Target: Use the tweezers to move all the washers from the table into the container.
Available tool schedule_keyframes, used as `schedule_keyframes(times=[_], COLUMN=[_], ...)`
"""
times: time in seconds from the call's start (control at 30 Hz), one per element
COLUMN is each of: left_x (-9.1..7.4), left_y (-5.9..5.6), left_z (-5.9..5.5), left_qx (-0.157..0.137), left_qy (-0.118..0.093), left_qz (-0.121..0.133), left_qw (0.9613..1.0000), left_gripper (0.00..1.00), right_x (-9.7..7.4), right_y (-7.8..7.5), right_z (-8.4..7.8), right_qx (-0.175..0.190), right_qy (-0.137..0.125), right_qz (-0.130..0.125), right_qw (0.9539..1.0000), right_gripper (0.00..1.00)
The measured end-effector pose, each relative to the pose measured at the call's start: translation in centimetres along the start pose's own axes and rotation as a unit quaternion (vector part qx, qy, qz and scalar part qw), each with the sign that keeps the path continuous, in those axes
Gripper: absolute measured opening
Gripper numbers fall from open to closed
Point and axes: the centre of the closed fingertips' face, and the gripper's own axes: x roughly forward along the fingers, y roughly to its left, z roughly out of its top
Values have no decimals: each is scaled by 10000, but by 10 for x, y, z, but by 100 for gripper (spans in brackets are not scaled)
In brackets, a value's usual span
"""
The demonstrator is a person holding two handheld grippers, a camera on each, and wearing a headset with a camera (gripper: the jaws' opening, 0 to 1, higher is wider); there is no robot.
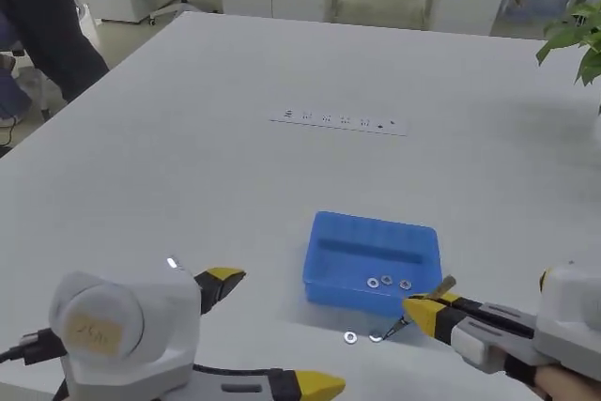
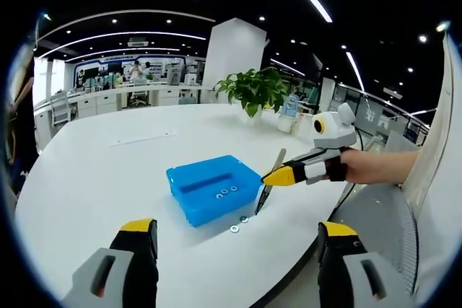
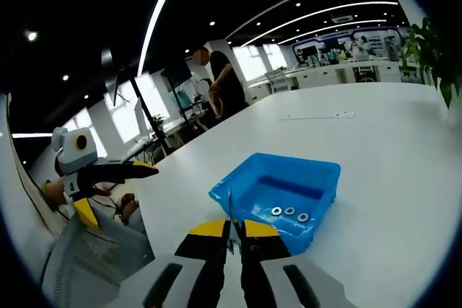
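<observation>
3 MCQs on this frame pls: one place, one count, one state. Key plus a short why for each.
1. Where do the two loose washers lie?
A. On the table, just in front of the container, on the person's side
B. On the table beyond the container's far wall
C. Beside the plant

2. How many washers lie inside the container?
A. One
B. Three
C. Five

3. What state is the left hand-held gripper in?
A. Shut on the tweezers
B. Shut on a washer
C. Open, holding nothing

Key:
1 A: the head view shows both on the bare table at the near wall.
2 B: three lie in a row on the blue floor in all three views.
3 C: its own view shows the jaws wide apart with nothing between them.
</observation>
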Motion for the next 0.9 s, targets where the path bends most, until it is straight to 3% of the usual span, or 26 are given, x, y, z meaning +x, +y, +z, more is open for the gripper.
schedule_keyframes(times=[0.23,0.27,0.43,0.53,0.6,0.77,0.9], left_x=[0,0,-3,-3,-3,-3,-3], left_y=[2,2,5,6,6,5,5], left_z=[4,4,2,1,2,3,4], left_qx=[26,24,-5,-18,-16,-2,2], left_qy=[-19,-24,-12,-3,-2,-18,-28], left_qz=[7,12,59,72,75,65,79], left_qw=[10000,10000,10000,10000,10000,10000,10000], left_gripper=[94,94,94,94,94,94,94], right_x=[16,24,32,35,35,38,40], right_y=[-3,0,4,7,9,14,11], right_z=[-4,-6,-11,-10,-11,-12,-11], right_qx=[-392,-622,-1033,-1234,-1481,-1719,-1700], right_qy=[306,465,802,871,1009,1211,1313], right_qz=[-31,10,77,95,113,201,200], right_qw=[9988,9970,9914,9885,9837,9774,9764], right_gripper=[3,3,3,3,3,3,3])
